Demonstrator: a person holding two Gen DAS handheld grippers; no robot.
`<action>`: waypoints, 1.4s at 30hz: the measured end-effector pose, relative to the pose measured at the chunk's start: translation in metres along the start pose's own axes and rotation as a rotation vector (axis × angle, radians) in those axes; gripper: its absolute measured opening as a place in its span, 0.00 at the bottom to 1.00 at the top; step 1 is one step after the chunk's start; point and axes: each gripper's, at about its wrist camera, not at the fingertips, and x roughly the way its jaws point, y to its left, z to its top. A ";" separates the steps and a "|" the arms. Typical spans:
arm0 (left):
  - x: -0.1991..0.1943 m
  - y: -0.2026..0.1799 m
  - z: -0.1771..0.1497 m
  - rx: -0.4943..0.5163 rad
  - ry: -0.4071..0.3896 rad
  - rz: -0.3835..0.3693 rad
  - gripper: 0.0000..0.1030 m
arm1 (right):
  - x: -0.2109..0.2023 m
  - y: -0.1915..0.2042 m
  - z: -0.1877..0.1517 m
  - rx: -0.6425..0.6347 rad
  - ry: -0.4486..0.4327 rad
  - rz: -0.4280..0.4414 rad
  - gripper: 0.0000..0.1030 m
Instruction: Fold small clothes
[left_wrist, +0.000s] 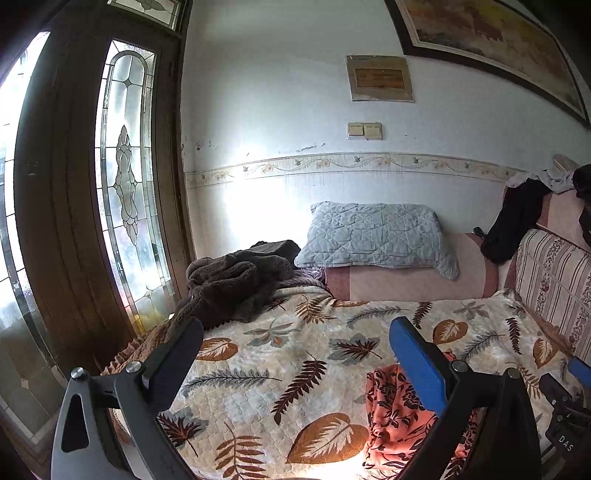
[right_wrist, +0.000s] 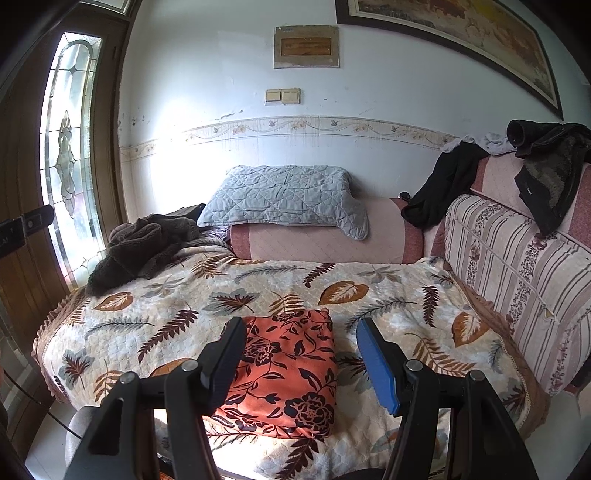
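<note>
Lived-in home, sitting room: sofa (right_wrist: 517, 258) under leaf-print quilt (right_wrist: 166, 295), grey pillow (right_wrist: 284, 199) on sofa's armrest, dark clothes (right_wrist: 546, 177) over sofa back, leaded-glass door (left_wrist: 129, 184) beside sofa, framed painting (right_wrist: 461, 33) above

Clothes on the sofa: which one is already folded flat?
The orange floral garment on the leaf-print cover, a neat rectangle. The brown fleece is crumpled; the black ones drape over the backrest.

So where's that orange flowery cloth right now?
The orange flowered cloth lies folded on the leaf-print blanket near the sofa's front edge, in the right wrist view between the open right gripper jaws, untouched.
</note>
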 end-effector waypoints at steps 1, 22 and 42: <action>0.001 0.000 0.001 0.000 0.000 -0.002 0.98 | 0.001 0.000 0.000 0.002 0.002 -0.001 0.64; 0.030 -0.010 0.002 0.020 0.030 -0.054 0.98 | 0.028 0.009 0.006 -0.025 0.028 -0.002 0.64; 0.082 -0.017 -0.005 -0.021 0.086 -0.146 0.98 | 0.087 0.020 0.005 -0.040 0.095 0.051 0.64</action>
